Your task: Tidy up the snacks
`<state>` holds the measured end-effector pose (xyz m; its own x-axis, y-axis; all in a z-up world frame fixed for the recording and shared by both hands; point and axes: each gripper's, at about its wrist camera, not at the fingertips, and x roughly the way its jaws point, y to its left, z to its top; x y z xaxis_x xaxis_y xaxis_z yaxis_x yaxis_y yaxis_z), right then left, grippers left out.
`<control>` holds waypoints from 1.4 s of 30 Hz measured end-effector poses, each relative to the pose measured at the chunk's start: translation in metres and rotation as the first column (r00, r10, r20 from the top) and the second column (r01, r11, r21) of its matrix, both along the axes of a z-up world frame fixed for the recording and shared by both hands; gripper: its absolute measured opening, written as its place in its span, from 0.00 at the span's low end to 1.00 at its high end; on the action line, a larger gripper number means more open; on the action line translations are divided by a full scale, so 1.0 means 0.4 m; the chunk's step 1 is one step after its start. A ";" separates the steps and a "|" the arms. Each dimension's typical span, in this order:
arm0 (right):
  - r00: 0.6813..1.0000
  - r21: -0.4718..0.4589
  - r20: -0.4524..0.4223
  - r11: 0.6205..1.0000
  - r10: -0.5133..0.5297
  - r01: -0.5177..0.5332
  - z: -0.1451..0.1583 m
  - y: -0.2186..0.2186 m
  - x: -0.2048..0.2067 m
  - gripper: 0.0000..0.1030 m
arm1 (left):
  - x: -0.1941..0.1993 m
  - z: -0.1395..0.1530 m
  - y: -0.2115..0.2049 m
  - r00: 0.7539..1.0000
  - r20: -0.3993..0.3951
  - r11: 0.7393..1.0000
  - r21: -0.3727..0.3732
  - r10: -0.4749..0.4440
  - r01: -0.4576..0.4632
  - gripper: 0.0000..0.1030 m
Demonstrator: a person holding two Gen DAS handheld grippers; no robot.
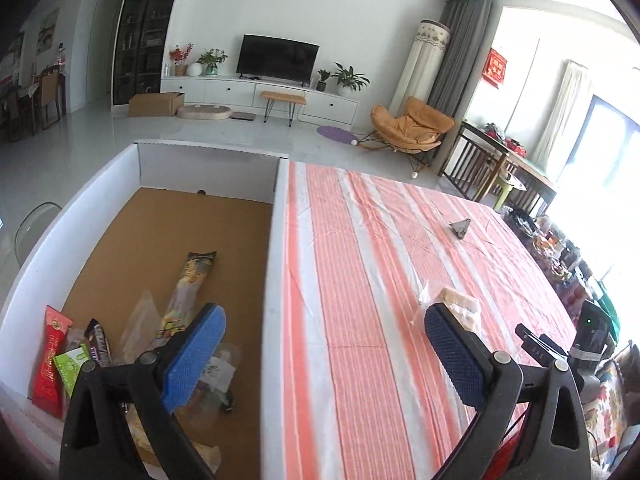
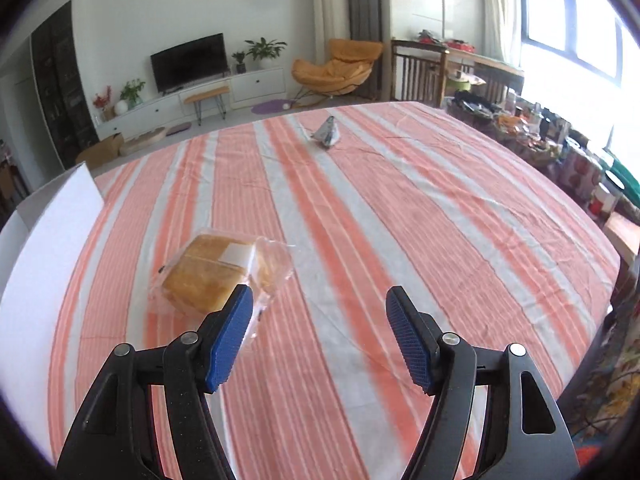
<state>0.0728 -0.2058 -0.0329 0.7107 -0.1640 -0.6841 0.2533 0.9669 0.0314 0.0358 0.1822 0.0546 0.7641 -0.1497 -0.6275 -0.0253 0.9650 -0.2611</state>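
Both sets of tongs are spread wide and holding nothing. The right tongs (image 2: 320,336) hover with the wrapped cake (image 2: 218,272) just ahead, off to their left, so closing now would probably only pinch loose plastic and let it slip. The left tongs (image 1: 324,356) straddle the box wall (image 1: 276,280), snacks piled below-left. The small foil packet (image 2: 327,133) sits far ahead on the surface (image 2: 440,220).

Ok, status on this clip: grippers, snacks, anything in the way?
Left gripper open, over box wall. Right gripper open, empty, beside wrapped bread. Silver packet far across the tablecloth. Nothing blocking.
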 end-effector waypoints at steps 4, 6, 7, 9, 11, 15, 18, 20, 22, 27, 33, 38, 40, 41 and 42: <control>0.994 -0.056 -0.042 0.994 -0.099 0.097 -0.033 -0.103 0.024 0.74 | 0.022 0.005 -0.176 0.988 -0.027 0.989 -0.006 -0.151 0.151 0.97; 0.984 -0.025 -0.085 0.988 -0.157 0.155 -0.052 -0.140 0.031 0.74 | 0.035 -0.011 -0.264 0.975 -0.057 0.977 0.004 -0.214 0.214 0.97; 0.982 0.020 -0.093 0.986 -0.162 0.165 -0.057 -0.151 0.034 0.74 | 0.041 -0.027 -0.301 0.969 -0.077 0.971 0.019 -0.237 0.239 0.97; 0.979 0.033 -0.085 0.982 -0.184 0.187 -0.061 -0.159 0.030 0.74 | 0.058 -0.065 -0.362 0.957 -0.111 0.959 0.056 -0.269 0.276 0.97; 0.975 0.022 -0.102 0.979 -0.198 0.201 -0.069 -0.161 0.034 0.74 | 0.086 -0.118 -0.414 0.951 -0.138 0.951 0.105 -0.276 0.291 0.97; 0.968 0.056 -0.123 0.972 -0.220 0.228 -0.082 -0.176 0.024 0.74 | 0.144 -0.236 -0.449 0.951 -0.208 0.947 0.181 -0.229 0.267 0.97; 0.960 0.087 -0.128 0.961 -0.249 0.261 -0.090 -0.190 0.010 0.74 | 0.169 -0.296 -0.430 0.955 -0.231 0.953 0.191 -0.188 0.234 0.97; 0.954 0.104 -0.143 0.955 -0.262 0.278 -0.099 -0.200 0.008 0.74 | 0.176 -0.324 -0.416 0.957 -0.235 0.954 0.204 -0.170 0.219 0.97; 0.949 0.112 -0.163 0.950 -0.271 0.291 -0.108 -0.205 0.009 0.74 | 0.179 -0.341 -0.412 0.957 -0.239 0.952 0.216 -0.162 0.215 0.97; 0.940 0.066 -0.201 0.954 -0.275 0.293 -0.118 -0.189 0.021 0.76 | 0.171 -0.374 -0.415 0.957 -0.243 0.943 0.250 -0.157 0.219 0.97; 0.942 0.022 -0.214 0.963 -0.259 0.270 -0.126 -0.177 0.035 0.80 | 0.176 -0.380 -0.412 0.955 -0.246 0.944 0.239 -0.167 0.227 1.00; 0.942 0.025 -0.213 0.962 -0.261 0.272 -0.128 -0.183 0.035 0.84 | 0.176 -0.379 -0.411 0.955 -0.247 0.944 0.240 -0.167 0.227 1.00; 0.942 0.024 -0.211 0.962 -0.262 0.273 -0.128 -0.184 0.034 0.84 | 0.175 -0.379 -0.410 0.955 -0.247 0.944 0.240 -0.167 0.227 1.00; 0.942 0.024 -0.211 0.962 -0.261 0.272 -0.128 -0.184 0.034 0.84 | 0.176 -0.379 -0.410 0.955 -0.247 0.944 0.240 -0.167 0.227 1.00; 0.942 0.024 -0.211 0.962 -0.261 0.272 -0.128 -0.185 0.034 0.84 | 0.176 -0.379 -0.410 0.955 -0.247 0.944 0.240 -0.167 0.227 1.00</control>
<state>0.0863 -0.2797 -0.0842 0.4903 -0.2885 -0.8224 0.5080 0.8614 0.0007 0.1062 0.0180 -0.0969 0.5745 -0.0900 -0.8136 0.1444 0.9895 -0.0076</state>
